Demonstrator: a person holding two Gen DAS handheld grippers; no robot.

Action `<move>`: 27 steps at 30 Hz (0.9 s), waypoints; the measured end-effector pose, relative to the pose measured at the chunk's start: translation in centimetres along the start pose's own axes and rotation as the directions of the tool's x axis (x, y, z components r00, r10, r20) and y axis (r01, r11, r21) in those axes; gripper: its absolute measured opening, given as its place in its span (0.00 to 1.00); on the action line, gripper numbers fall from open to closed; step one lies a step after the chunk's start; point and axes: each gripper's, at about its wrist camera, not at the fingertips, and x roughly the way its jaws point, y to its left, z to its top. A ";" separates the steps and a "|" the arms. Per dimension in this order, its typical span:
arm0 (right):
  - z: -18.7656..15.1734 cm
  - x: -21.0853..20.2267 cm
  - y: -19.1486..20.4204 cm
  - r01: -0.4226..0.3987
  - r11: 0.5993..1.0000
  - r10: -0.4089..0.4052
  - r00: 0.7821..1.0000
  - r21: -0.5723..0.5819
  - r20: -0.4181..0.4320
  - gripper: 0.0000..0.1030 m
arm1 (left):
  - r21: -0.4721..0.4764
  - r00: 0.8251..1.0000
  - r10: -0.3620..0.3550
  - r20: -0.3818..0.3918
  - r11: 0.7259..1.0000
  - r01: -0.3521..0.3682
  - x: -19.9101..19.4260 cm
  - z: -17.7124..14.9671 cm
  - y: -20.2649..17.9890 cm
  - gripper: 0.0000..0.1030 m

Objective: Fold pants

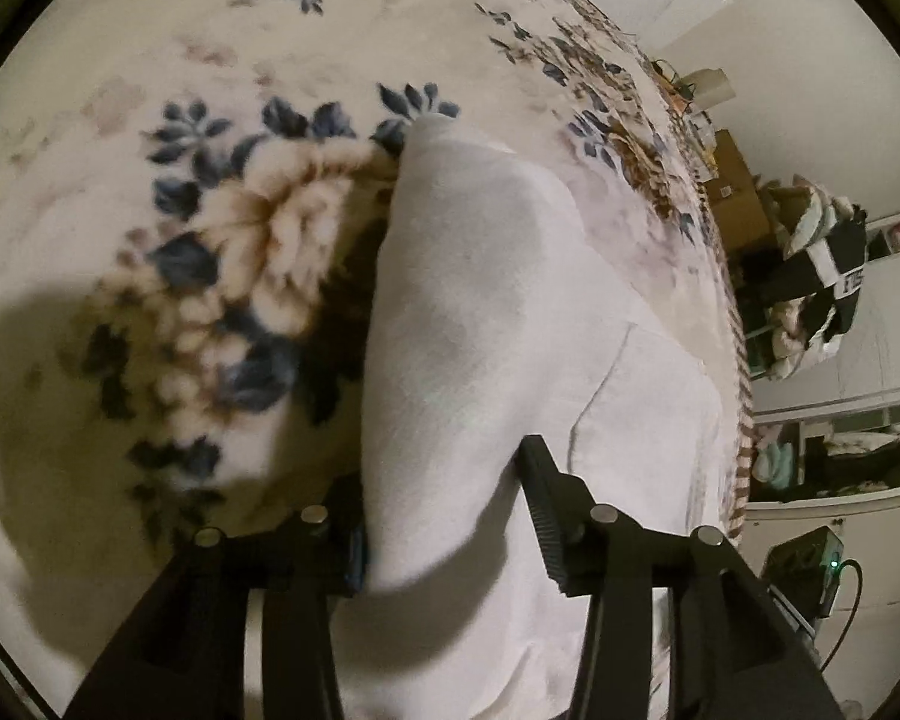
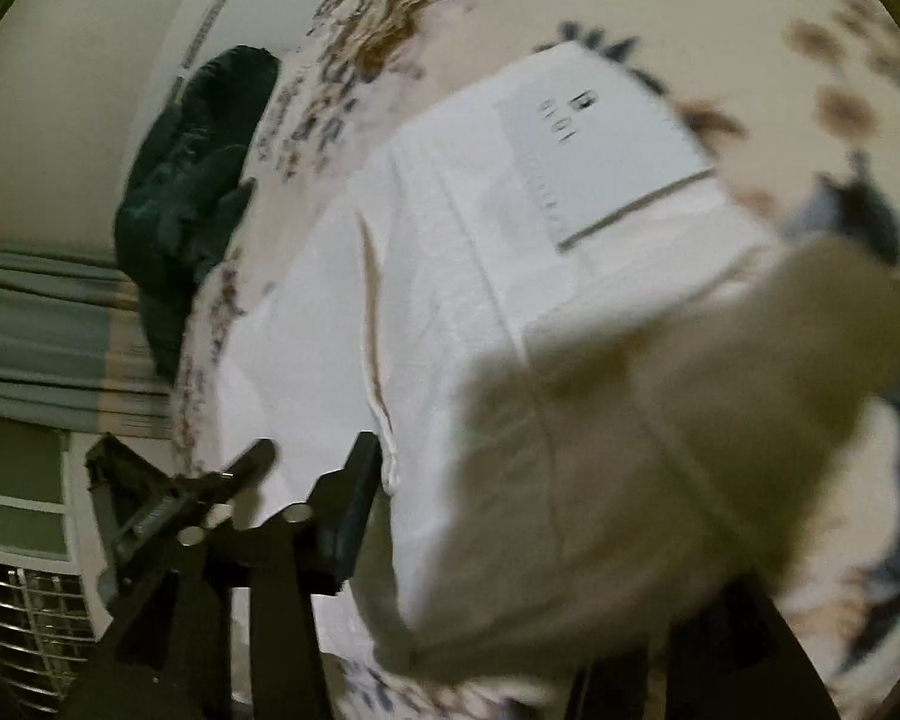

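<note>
From where I stand, the floral blanket (image 1: 168, 228) spreads across the bed on the left, its blue and tan flowers bare under a dark shadow at the near edge. Just right of that, the left gripper (image 1: 444, 516) has a raised fold of the white pants (image 1: 468, 312) running between its fingers; the jaws stand fairly wide with cloth bunched in the gap, touching the left pad, so it looks like a loose hold, though I cannot tell whether it truly pinches. The fabric climbs from the gripper to a peak at the far end, while the rest lies flatter to the right, a pocket seam showing. Beyond the bed's right edge sits a clutter of boxes and clothes (image 1: 810, 276). In the right wrist view, a dark green garment (image 2: 192, 180) lies at the far left by the wall, then the right gripper (image 2: 510, 546) shows one finger clear of the cloth; the other is hidden under a lifted, blurred flap, so I cannot tell its grip. Farther off, the pants lie spread with a printed label (image 2: 600, 138) showing. I judge the fold only partly done: a section is lifted mid-fold, and laying it down and smoothing it remain.
</note>
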 end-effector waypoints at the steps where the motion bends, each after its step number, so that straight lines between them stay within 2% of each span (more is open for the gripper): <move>1: -0.1 -0.3 -0.2 0.018 1.000 -0.018 1.000 0.005 -0.002 0.55 | 0.008 0.999 0.033 0.004 0.999 -0.033 -0.7 -0.2 -0.3 0.43; 3: -0.7 -1.4 -0.2 0.069 0.998 -0.069 0.998 -0.008 0.000 0.56 | 0.038 0.994 0.104 0.036 0.994 -0.105 -2.1 -0.4 -1.0 0.47; 5: -1.4 -2.9 0.8 0.159 0.986 -0.158 0.987 -0.058 0.017 0.60 | 0.092 0.979 0.190 0.072 0.976 -0.196 -3.7 -1.2 -2.3 0.79; 6: -1.9 -3.9 1.0 0.182 0.980 -0.181 0.983 -0.077 0.025 0.63 | 0.118 0.967 0.233 0.099 0.963 -0.244 -4.7 -1.8 -2.9 0.82; 7: -2.3 -4.7 1.6 0.223 0.970 -0.220 0.975 -0.099 0.039 0.76 | 0.136 0.958 0.259 0.121 0.952 -0.274 -5.7 -2.4 -3.5 0.83; 8: -2.8 -5.7 2.5 0.287 0.949 -0.280 0.957 -0.133 0.071 0.84 | 0.156 0.948 0.284 0.143 0.940 -0.305 -6.7 -3.2 -4.1 0.86; 9: -3.4 -6.9 3.7 0.357 0.917 -0.341 0.933 -0.179 0.118 0.87 | 0.174 0.935 0.314 0.166 0.924 -0.341 -7.8 -4.1 -4.7 0.89; 11: -4.4 -8.7 5.7 0.449 0.861 -0.413 0.892 -0.239 0.187 0.96 | 0.195 0.915 0.347 0.204 0.902 -0.385 -9.7 -5.5 -6.0 0.92; 14: -5.9 -11.8 8.6 0.547 0.781 -0.473 0.833 -0.300 0.288 0.97 | 0.213 0.889 0.389 0.243 0.873 -0.440 -12.8 -7.9 -8.0 0.92; 16: -7.2 -14.2 9.5 0.572 0.755 -0.480 0.815 -0.321 0.325 0.98 | 0.215 0.884 0.393 0.254 0.868 -0.448 -14.1 -8.6 -9.1 0.92; 22: -10.6 -20.9 14.0 0.569 0.736 -0.450 0.816 -0.366 0.364 0.98 | 0.215 0.870 0.380 0.313 0.864 -0.455 -20.5 -12.6 -13.7 0.92; 27: -14.4 -27.7 17.6 0.550 0.733 -0.396 0.824 -0.401 0.405 0.98 | 0.217 0.844 0.377 0.383 0.851 -0.478 -26.7 -16.3 -17.6 0.92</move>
